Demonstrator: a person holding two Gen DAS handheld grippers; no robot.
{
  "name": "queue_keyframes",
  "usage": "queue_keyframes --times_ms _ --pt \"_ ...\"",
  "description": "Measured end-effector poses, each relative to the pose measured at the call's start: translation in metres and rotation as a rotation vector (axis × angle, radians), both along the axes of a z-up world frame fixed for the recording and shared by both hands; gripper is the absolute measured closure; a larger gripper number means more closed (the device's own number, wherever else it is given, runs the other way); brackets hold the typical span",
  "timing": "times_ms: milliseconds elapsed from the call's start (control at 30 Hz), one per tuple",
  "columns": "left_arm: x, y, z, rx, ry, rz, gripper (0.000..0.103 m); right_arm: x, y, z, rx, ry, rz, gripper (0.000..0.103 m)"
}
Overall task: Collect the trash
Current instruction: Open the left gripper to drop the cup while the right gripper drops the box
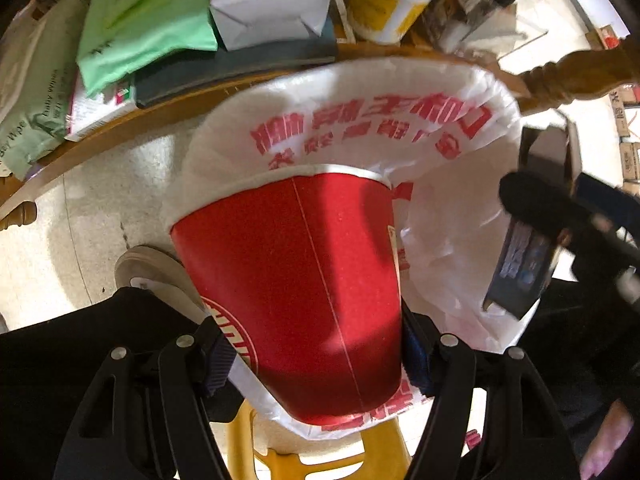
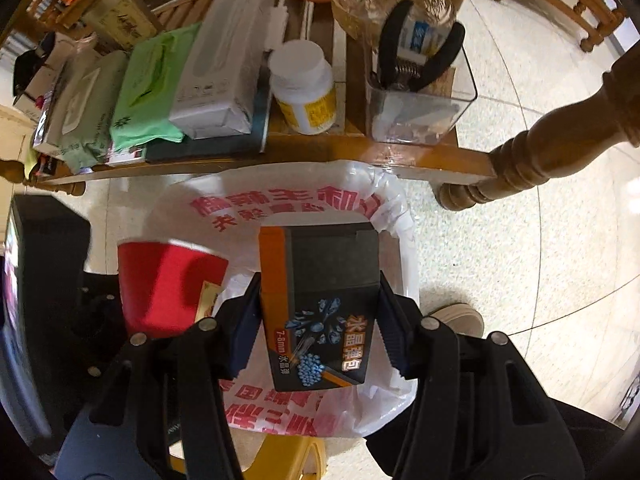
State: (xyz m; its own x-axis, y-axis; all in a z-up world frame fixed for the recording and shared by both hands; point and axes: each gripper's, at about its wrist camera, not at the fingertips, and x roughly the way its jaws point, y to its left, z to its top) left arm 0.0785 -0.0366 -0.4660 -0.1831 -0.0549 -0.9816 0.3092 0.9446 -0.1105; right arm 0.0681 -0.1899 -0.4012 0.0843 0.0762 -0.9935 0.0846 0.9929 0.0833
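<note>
My left gripper (image 1: 316,354) is shut on a red paper cup (image 1: 296,280) and holds it over a bin lined with a white plastic bag with red print (image 1: 360,120). My right gripper (image 2: 318,316) is shut on a dark grey and orange cardboard box (image 2: 320,304) and holds it over the same bag (image 2: 288,200). The red cup also shows at the left in the right wrist view (image 2: 168,284). The box and the right gripper show at the right edge in the left wrist view (image 1: 524,264).
A low wooden table (image 2: 280,152) stands just behind the bin, with wipe packs (image 2: 148,92), a white box (image 2: 224,64), a white pill bottle (image 2: 304,88) and a clear container with pliers (image 2: 416,92). A yellow stool (image 2: 288,456) is under the bin. My shoe (image 1: 148,272) is on the tiled floor.
</note>
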Motion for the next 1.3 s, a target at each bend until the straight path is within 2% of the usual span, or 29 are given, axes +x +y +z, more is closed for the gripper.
queue_keyframes --times_ms 167,300,500,633,733,800,1100,1300 --pt "0.003 -0.001 -0.012 -0.016 0.039 0.013 0.037 0.006 0.002 -0.018 0.015 0.035 -0.004 0.050" --pt "0.006 0.003 -0.019 -0.061 0.082 0.051 0.037 0.007 0.005 -0.028 0.018 0.056 0.003 0.050" --pt "0.005 0.001 -0.033 -0.060 0.109 0.048 0.037 0.005 0.006 -0.035 0.018 0.074 0.004 0.050" --pt "0.005 0.001 -0.037 -0.041 0.110 0.049 0.035 0.003 0.006 -0.037 0.029 0.078 0.000 0.050" --pt "0.005 -0.002 -0.037 -0.051 0.116 0.046 0.028 0.001 0.005 -0.039 0.008 0.075 -0.001 0.041" --pt "0.005 -0.007 -0.038 -0.047 0.113 0.036 0.025 0.001 0.005 -0.039 0.014 0.077 -0.003 0.041" --pt "0.002 -0.023 -0.033 -0.018 0.086 0.006 0.023 0.001 0.001 -0.037 0.014 0.074 -0.011 0.041" --pt "0.003 -0.016 -0.031 -0.011 0.074 0.002 0.023 0.002 0.000 -0.035 0.013 0.069 -0.018 0.041"
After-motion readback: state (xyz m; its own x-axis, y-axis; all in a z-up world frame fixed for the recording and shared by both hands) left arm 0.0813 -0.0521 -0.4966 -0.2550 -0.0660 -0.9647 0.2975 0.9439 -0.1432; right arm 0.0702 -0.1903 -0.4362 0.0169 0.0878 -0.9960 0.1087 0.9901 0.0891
